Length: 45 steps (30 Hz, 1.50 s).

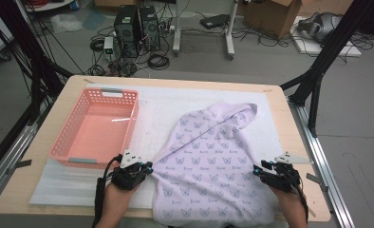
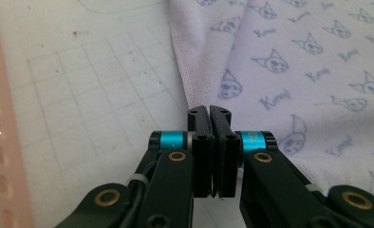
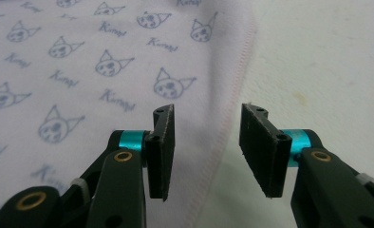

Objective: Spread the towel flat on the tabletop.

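Garment: I've got a pale lilac cloth [image 1: 209,161] printed all over with little cat heads and some script word. It's spread on the white gridded mat [image 1: 161,114], running from mid-table down over the near edge toward me.

Fold: there's a diagonal crease going from the near left corner up toward the far right, where the top end is bunched and a bit rumpled.

Left gripper: my left gripper [image 2: 209,110] sits at the near left edge of the cloth, jaws pressed together. In the left gripper view the hemmed edge [image 2: 185,71] comes right down to the tips. It looks like the hem is pinched between them, but the fabric at the pads is mostly hidden.

Right gripper: my right gripper [image 3: 206,114] is at the near right edge with its jaws standing apart. The stitched hem [image 3: 232,109] runs through the gap between them, and neither pad presses on it.

Basket: a pink slotted plastic basket [image 1: 66,137] sits on the left side of the table, just beside the cloth's left edge but not touching it.

Table: it's a light wooden top [image 1: 289,142], with both my hands coming in from the near edge.
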Each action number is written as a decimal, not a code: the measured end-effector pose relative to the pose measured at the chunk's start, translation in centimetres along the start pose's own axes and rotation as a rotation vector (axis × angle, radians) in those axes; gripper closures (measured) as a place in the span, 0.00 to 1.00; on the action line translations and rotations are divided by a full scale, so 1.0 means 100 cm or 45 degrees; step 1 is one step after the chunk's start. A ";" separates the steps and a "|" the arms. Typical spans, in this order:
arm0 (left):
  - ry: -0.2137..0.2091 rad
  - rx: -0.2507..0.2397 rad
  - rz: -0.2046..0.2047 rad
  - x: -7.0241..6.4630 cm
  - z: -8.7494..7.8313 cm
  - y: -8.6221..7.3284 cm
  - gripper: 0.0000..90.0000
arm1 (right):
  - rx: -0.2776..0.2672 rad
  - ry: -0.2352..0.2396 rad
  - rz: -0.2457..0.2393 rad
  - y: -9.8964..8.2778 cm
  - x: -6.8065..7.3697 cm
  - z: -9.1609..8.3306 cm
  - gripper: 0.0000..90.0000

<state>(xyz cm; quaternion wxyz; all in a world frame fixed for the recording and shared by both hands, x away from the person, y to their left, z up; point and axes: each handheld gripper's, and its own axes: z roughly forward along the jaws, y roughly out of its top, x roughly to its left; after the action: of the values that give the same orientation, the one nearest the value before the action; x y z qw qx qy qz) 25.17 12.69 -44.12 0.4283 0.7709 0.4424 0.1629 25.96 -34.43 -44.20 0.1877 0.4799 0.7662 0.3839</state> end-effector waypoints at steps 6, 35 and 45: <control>-0.066 -0.031 -0.048 0.000 0.009 0.000 0.75 | 0.078 -0.006 -0.043 0.002 0.006 0.008 0.96; -0.034 0.054 0.125 -0.018 0.049 0.023 0.96 | 0.005 -0.034 0.010 -0.001 -0.004 -0.015 0.67; 0.026 0.043 0.116 -0.003 -0.010 -0.006 0.96 | 0.028 -0.029 0.021 0.016 0.001 0.015 0.67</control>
<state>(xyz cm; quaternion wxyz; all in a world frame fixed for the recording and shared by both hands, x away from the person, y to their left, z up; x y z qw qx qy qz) 24.05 13.08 -43.94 0.4028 0.7957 0.4138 0.1827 27.79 -33.33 -43.90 0.1880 0.4925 0.7643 0.3714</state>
